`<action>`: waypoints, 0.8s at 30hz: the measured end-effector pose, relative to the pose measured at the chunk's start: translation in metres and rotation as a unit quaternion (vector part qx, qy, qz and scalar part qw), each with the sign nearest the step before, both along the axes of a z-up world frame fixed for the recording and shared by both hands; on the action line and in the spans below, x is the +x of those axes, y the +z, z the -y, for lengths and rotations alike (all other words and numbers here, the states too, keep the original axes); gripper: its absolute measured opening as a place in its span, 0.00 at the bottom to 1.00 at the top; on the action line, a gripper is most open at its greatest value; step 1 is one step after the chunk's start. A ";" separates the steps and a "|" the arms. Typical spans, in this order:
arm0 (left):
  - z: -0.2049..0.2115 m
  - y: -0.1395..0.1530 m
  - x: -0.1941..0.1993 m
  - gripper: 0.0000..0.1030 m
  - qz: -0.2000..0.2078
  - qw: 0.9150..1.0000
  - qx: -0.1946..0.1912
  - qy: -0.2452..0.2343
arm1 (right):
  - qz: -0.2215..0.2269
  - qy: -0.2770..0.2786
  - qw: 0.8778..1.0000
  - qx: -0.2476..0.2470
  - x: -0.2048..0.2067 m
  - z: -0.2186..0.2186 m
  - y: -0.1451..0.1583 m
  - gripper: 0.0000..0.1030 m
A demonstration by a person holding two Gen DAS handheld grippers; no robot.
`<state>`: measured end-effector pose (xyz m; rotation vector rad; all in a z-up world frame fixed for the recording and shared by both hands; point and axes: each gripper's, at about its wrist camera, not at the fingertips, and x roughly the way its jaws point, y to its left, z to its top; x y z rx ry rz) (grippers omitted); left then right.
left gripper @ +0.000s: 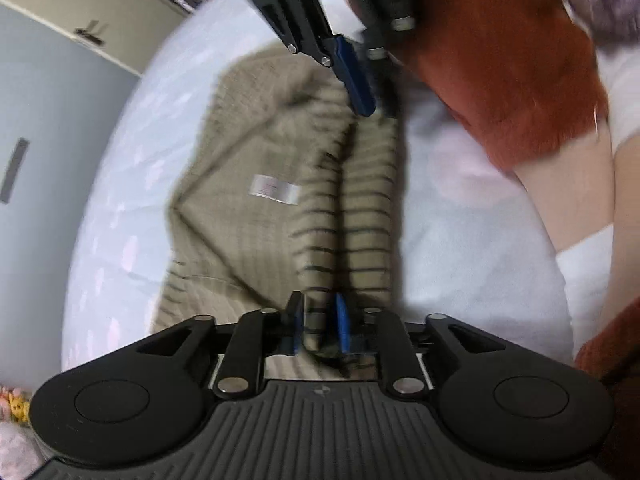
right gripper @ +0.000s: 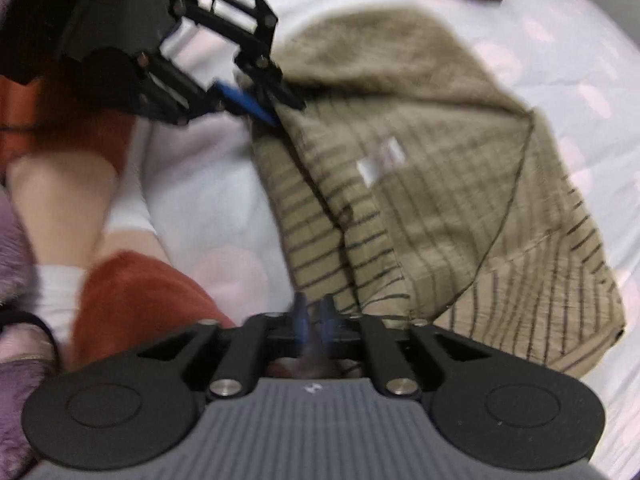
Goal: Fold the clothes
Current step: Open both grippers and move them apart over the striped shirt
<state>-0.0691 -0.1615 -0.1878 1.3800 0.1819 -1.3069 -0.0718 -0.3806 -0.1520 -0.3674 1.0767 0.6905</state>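
Meanwhile, left claw [left gripper: 320,326] straddles a striped shirt [left gripper: 280,184] fold on the bed [left gripper: 460,220], unclenched; right claw [right gripper: 314,314] gapes empty.

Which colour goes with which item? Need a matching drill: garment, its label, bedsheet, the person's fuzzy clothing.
Items:
1. garment
2. label
3. bedsheet
4. fuzzy clothing

Colours:
a. white
b. rust orange
c. beige with dark stripes
d. pale with pink blotches

Pairs: 1-c, 2-a, 3-d, 4-b
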 end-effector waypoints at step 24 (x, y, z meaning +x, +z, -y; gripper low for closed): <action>0.042 0.011 0.060 0.24 -0.128 0.958 -0.020 0.255 | 0.054 -0.326 0.944 -0.010 0.039 0.039 -0.001 0.45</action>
